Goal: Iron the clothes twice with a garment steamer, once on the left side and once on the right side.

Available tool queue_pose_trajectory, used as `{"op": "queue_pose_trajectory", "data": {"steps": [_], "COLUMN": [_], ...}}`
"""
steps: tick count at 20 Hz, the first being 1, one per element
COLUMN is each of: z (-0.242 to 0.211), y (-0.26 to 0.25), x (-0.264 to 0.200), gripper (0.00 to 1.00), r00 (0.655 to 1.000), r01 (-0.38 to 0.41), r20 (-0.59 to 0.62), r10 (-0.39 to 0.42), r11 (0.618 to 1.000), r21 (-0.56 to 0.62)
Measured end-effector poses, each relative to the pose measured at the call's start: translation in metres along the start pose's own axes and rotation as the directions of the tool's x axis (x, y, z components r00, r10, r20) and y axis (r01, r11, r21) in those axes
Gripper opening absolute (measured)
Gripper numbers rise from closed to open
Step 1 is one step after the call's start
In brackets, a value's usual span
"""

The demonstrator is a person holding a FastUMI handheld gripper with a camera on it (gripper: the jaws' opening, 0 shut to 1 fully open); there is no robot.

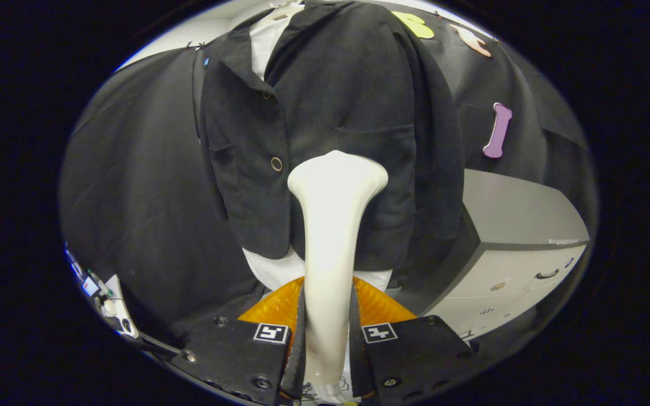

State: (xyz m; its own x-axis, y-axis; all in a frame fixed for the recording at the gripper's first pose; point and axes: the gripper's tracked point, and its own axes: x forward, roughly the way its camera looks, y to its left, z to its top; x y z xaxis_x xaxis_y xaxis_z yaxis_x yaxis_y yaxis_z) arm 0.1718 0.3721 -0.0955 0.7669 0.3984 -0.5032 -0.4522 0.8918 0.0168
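Nearest, the gripper (328, 338) has its jaws clamped on the handle of a cream garment steamer (330, 237). The steamer's long axis runs straight ahead from the jaws, its flared head meeting the dark jacket (325, 113) hanging just beyond, right of the buttons. Farther right stands a grey cabinet (517, 225).

Right of the hanging clothes, a grey-topped white drawer cabinet (519, 248) — dark handle (547, 275) on its front.
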Motion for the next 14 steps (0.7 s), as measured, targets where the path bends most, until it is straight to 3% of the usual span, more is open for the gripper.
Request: {"op": "queue_pose_trajectory", "data": {"steps": [7, 14], "z": [-0.033, -0.028], "y": [-0.002, -0.004], "x": [0.016, 0.009], "gripper": [0.34, 0.34], "r00": [0.997, 0.998], "r01": [0.0, -0.001], "r20": [-0.077, -0.07], "r10": [0.0, 0.003], "r11": [1.0, 0.999], "r21": [0.012, 0.034]}}
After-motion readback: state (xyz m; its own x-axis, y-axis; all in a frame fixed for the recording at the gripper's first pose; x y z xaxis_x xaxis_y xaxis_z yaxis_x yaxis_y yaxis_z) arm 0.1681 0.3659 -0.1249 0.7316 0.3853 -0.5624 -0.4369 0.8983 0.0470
